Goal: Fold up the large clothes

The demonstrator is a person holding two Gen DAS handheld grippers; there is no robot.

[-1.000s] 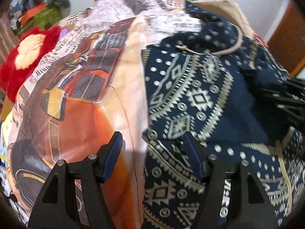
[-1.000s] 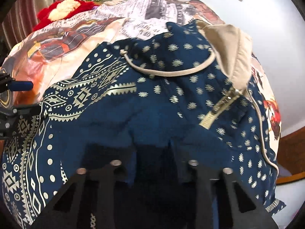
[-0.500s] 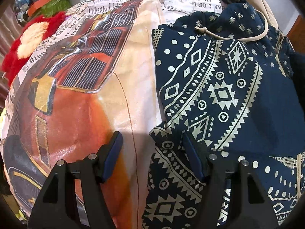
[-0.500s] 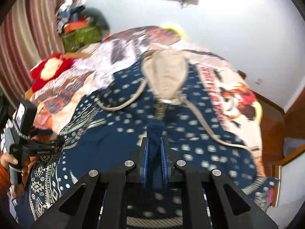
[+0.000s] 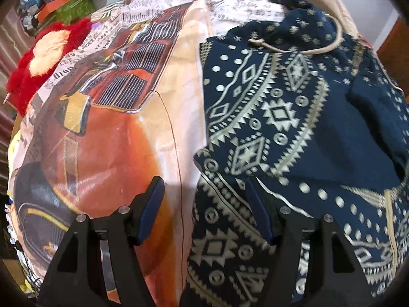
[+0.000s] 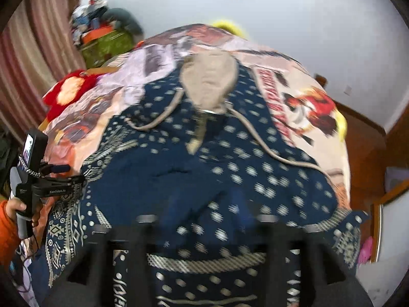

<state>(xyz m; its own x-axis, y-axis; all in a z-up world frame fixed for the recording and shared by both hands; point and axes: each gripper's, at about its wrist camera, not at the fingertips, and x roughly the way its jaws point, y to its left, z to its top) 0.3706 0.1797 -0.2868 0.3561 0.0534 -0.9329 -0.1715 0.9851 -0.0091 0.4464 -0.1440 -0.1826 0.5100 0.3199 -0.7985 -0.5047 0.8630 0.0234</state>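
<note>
A big dark blue hooded top (image 5: 294, 117) with pale shapes lies spread on the bed (image 5: 115, 128), which has a cover with a picture of an orange car. It lies toward the right side of the bed, with its tan hood (image 6: 208, 81) up near the far end, and its left edge runs down the middle of the car cover. A red fluffy toy (image 5: 43, 58) sits at the left edge of the bed, well apart from the top. The top looks soft and floppy, thick and a bit heavy, so it will sag and bunch up if it is lifted by one spot. It is not slippery and it will not break. The best places to grab look like the side edge, the hem or a sleeve end, with one claw on each side. The long tan cords (image 6: 158, 117) could catch. The left gripper (image 5: 204, 199) points steeply down, right over the left edge of the top. Its blue pads (image 5: 150, 204) stand apart with nothing pinched between them; one is over the car cover and one is over the cloth. A hand (image 6: 18, 208) in an orange sleeve holds it. The right gripper (image 6: 204, 230) is blurry, low over the near middle of the top. Its jaws have just been opening, they stand wide, and the cloth lies loose between them.
</note>
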